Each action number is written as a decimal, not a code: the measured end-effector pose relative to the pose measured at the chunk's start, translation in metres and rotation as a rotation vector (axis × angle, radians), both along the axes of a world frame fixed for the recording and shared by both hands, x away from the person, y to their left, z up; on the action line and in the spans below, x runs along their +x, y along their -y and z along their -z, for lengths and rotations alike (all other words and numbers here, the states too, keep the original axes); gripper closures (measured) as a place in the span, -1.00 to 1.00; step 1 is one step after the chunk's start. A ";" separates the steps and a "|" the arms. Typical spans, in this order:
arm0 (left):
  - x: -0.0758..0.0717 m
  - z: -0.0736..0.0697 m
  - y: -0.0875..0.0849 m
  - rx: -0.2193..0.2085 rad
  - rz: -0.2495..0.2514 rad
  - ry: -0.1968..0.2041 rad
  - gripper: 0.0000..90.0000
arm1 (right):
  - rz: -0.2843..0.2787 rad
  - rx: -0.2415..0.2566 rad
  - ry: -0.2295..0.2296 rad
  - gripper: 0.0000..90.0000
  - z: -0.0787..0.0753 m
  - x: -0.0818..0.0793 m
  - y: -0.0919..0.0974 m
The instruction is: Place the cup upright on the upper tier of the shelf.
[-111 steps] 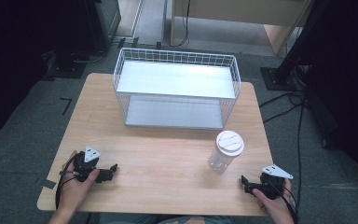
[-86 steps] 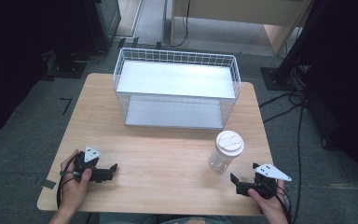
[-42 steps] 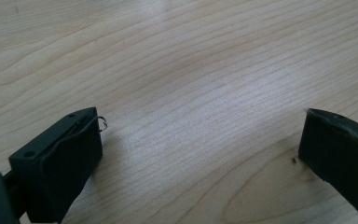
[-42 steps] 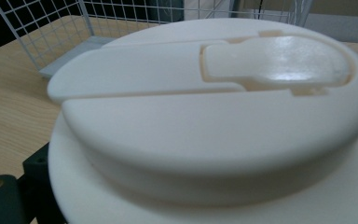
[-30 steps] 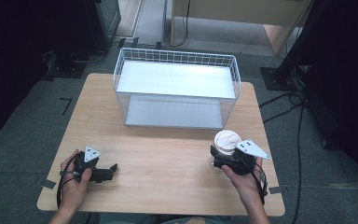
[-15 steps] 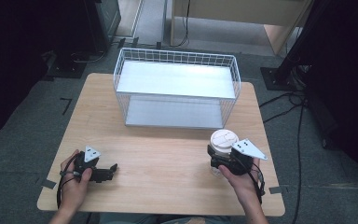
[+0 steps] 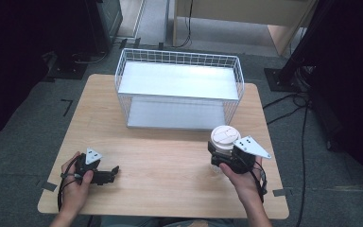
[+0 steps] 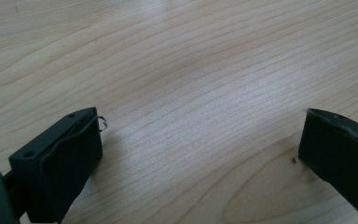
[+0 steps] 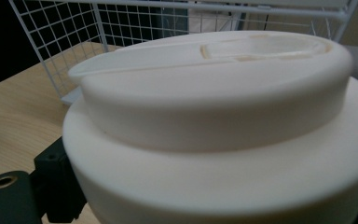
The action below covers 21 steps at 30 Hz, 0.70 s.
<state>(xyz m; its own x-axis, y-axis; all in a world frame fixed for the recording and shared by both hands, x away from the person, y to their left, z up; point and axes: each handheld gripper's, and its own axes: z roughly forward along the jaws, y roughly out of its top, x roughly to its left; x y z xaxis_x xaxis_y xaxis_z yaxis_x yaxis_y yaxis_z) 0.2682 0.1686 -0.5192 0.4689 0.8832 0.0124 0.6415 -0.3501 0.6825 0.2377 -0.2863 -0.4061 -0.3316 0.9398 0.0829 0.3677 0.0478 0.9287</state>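
Observation:
A clear cup with a white lid (image 7: 224, 135) stands near the table's front right, just ahead of the wire basket's right corner. My right gripper (image 7: 220, 155) is closed around the cup below the lid, held by a hand from the bottom edge. In the right gripper view the lid (image 9: 214, 107) looms very close, with one black jaw showing at the lower left. My left gripper (image 7: 115, 170) rests on the table at the front left, held by the other hand. In the left gripper view its jaws stand wide apart over bare wood, with the left gripper (image 8: 200, 133) holding nothing.
A white wire basket (image 7: 179, 57) with a flat white shelf inside stands at the back centre of the wooden table (image 7: 165, 151); its mesh (image 9: 121, 23) rises just behind the cup. Cables and black stands lie on the floor to the right and left.
My right gripper moved from the table's front right corner up to the cup and closed around it; the cup has shifted slightly left. The left gripper has stayed put.

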 end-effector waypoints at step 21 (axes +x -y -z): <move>0.000 0.000 0.000 -0.001 0.000 -0.001 -1.00 | 0.031 0.037 0.107 -0.80 -0.043 0.007 -0.011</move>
